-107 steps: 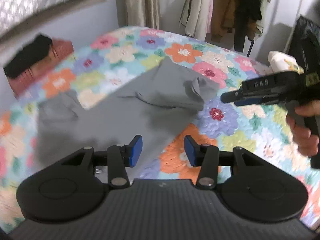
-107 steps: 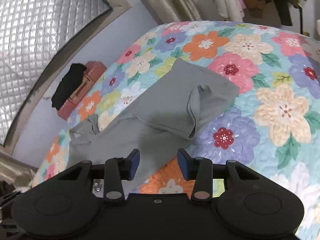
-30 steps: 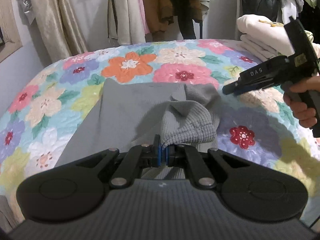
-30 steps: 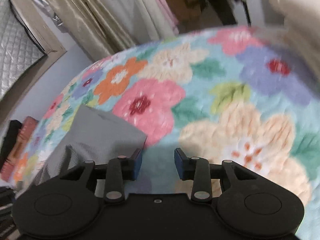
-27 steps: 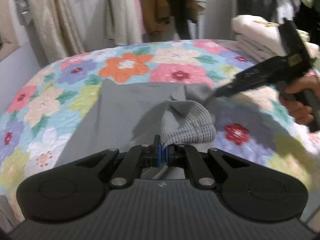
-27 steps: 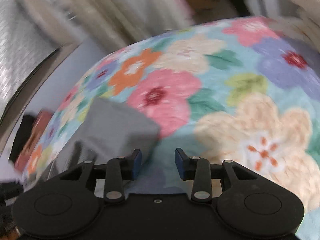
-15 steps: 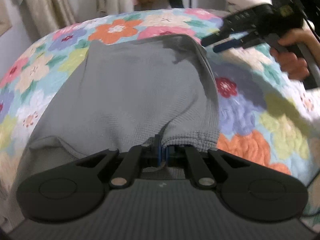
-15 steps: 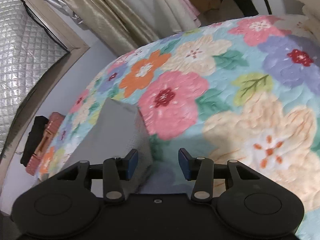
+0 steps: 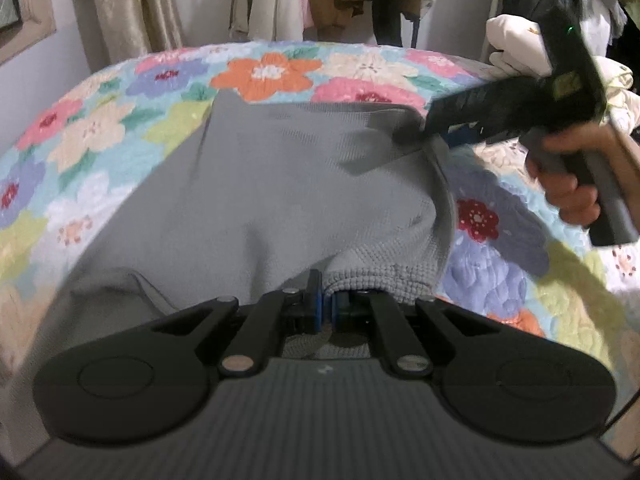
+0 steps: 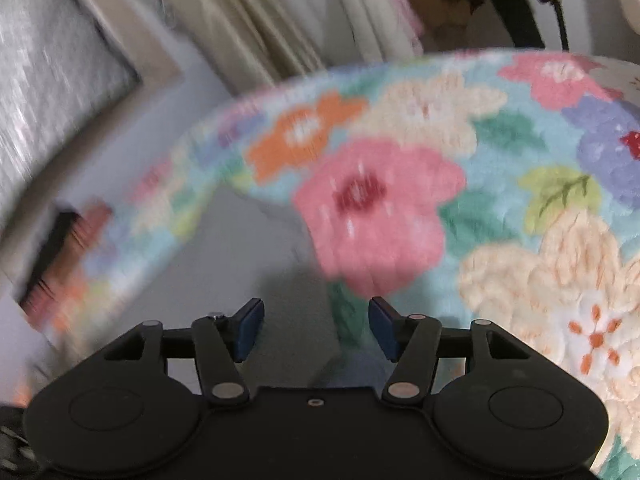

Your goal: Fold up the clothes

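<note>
I see the floral quilt point(image 9: 100, 152) across the bed with the grey knit garment point(image 9: 260, 184) spread flat on it, its near hem lifted. My left gripper point(image 9: 326, 306) points down, pinched tight on that ribbed hem. My right gripper point(image 10: 316, 330), held in a hand point(image 9: 572, 184), reaches over the garment's far right corner; its jaws have just been opening and hold nothing.
</note>
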Demonstrator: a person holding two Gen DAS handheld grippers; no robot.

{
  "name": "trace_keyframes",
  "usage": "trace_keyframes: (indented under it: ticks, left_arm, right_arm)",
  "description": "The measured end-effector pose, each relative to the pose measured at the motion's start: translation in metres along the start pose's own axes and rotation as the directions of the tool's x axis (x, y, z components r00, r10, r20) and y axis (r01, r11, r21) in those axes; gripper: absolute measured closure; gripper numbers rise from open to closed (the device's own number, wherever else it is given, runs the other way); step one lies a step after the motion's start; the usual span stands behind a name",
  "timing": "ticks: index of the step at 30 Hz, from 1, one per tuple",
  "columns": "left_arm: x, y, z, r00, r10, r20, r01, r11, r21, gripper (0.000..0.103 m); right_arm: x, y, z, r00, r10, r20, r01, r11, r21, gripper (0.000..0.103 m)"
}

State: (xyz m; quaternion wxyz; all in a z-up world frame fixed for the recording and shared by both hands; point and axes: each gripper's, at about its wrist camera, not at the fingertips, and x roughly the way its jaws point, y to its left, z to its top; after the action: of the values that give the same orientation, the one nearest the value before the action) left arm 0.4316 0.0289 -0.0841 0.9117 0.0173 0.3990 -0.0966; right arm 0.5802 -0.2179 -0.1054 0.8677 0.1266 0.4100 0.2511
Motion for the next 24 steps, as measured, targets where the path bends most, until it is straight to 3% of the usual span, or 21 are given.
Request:
trace_keyframes:
  ticks: [1, 2, 3, 7, 11, 16, 19, 24]
  left_arm:
    - [0.0, 0.0, 0.001, 1.0, 0.003, 0.003, -0.003, 1.0, -0.001, 0.099]
    - [-0.001, 0.001, 0.004, 1.0, 0.01, 0.013, -0.01, 1.0, 0.0, 0.099]
    - [-0.002, 0.001, 0.006, 1.0, 0.016, 0.026, -0.016, 1.0, -0.002, 0.099]
    - [-0.005, 0.01, 0.027, 0.996, 0.038, 0.078, -0.034, 0.998, -0.052, 0.099]
    - [0.0, 0.023, 0.048, 0.991, 0.071, 0.113, -0.059, 0.992, -0.11, 0.099]
    - [0.02, 0.031, 0.07, 0.984, 0.132, 0.119, -0.125, 0.99, -0.063, 0.099]
    - [0.03, 0.037, 0.088, 0.974, 0.168, 0.15, -0.162, 0.985, -0.055, 0.099]
    - [0.053, 0.051, 0.118, 0.947, 0.262, 0.184, -0.256, 0.965, -0.056, 0.099]
  right_arm:
    - [0.002, 0.001, -0.002, 1.0, -0.02, 0.009, 0.02, 1.0, -0.016, 0.051]
    - [0.004, 0.002, -0.004, 0.999, -0.04, 0.018, 0.041, 0.999, -0.031, 0.088]
    - [0.001, 0.002, -0.003, 0.998, -0.049, 0.049, 0.051, 0.998, -0.034, 0.096]
    - [-0.022, 0.0, 0.006, 0.974, -0.083, 0.212, 0.086, 0.996, -0.007, 0.096]
    - [-0.029, -0.004, 0.008, 0.944, -0.19, 0.27, 0.209, 0.977, -0.042, 0.101]
    - [-0.035, -0.038, 0.015, 0.976, -0.092, 0.199, 0.072, 0.991, 0.109, 0.1]
    - [-0.029, -0.044, 0.009, 0.984, -0.025, 0.175, -0.011, 0.978, 0.207, 0.093]
    - [-0.017, -0.023, -0.001, 0.991, 0.019, 0.132, -0.039, 0.988, 0.152, 0.088]
